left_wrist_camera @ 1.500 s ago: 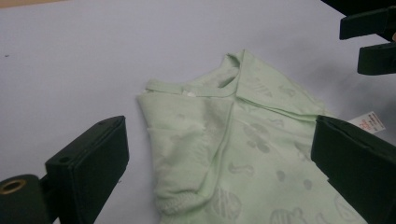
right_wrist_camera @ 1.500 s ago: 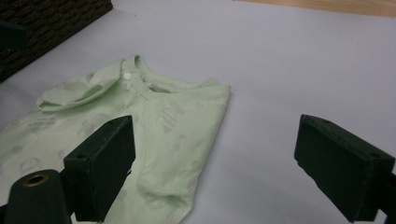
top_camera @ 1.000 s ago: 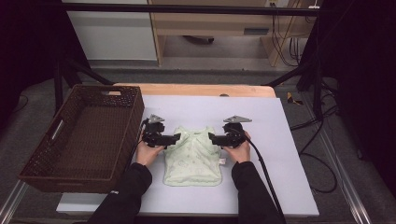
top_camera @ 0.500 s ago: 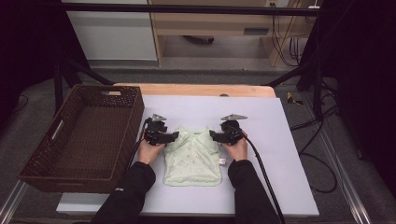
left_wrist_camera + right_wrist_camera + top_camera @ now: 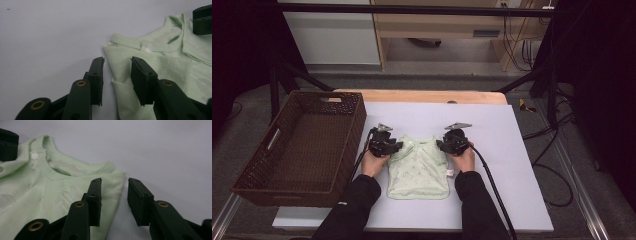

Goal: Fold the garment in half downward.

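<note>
A pale green baby garment (image 5: 419, 167) lies folded flat on the white table (image 5: 492, 130), neckline away from the person. My left gripper (image 5: 398, 146) is at its top left corner, my right gripper (image 5: 439, 145) at its top right corner. In the left gripper view the jaws (image 5: 117, 60) straddle the garment's (image 5: 172, 62) side edge with a gap. In the right gripper view the jaws (image 5: 114, 180) straddle the opposite edge of the garment (image 5: 37, 185) the same way. Both pairs of jaws have just been closing, with cloth between them and the pads not pressing on it.
A brown wicker basket (image 5: 357, 120) stands at the table's left side, close to my left hand. Black cables trail from both grippers toward the person. A wooden strip runs along the table's far edge (image 5: 427, 96).
Both hands have stayed at the garment's top corners. The garment lies as before.
</note>
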`<state>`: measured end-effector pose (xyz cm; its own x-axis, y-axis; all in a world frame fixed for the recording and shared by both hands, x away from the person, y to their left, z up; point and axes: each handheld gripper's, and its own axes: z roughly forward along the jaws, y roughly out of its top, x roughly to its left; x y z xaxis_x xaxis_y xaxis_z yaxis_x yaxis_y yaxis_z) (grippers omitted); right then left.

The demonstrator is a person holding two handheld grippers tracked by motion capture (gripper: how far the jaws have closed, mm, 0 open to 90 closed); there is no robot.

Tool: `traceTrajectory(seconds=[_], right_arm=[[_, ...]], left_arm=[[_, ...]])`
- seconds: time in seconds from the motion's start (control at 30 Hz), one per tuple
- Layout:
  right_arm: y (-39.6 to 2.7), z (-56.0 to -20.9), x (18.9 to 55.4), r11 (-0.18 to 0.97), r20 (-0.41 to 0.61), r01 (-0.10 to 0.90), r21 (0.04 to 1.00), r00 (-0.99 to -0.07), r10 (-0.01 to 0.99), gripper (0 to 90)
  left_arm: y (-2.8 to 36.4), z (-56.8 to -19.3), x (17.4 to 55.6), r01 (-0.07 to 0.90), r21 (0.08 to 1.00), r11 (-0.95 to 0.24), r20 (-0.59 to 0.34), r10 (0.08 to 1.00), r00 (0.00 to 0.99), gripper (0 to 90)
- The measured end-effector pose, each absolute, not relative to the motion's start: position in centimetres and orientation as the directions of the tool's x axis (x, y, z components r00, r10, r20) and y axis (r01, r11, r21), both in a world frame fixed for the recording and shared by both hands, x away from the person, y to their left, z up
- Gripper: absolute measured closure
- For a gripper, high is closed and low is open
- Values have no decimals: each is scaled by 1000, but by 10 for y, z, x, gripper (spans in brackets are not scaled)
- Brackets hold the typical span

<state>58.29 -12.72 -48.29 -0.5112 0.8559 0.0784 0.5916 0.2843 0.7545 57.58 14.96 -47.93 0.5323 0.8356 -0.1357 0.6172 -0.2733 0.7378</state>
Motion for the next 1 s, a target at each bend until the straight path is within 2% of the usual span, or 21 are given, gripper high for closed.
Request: traceTrajectory(seconds=[0.33,0.47,1.0], right_arm=[[-120,-481,584,300,77,602,740,-519,851,852],[-120,-480,583,303,75,601,740,-520,851,870],[-120,-458,569,309,47,548,777,-540,841,878]], left_arm=[[145,-479,574,618,734,-283,-127,836,534,826],[144,-479,574,615,736,-283,-117,841,528,858],[147,-463,562,588,768,-255,-126,839,529,876]])
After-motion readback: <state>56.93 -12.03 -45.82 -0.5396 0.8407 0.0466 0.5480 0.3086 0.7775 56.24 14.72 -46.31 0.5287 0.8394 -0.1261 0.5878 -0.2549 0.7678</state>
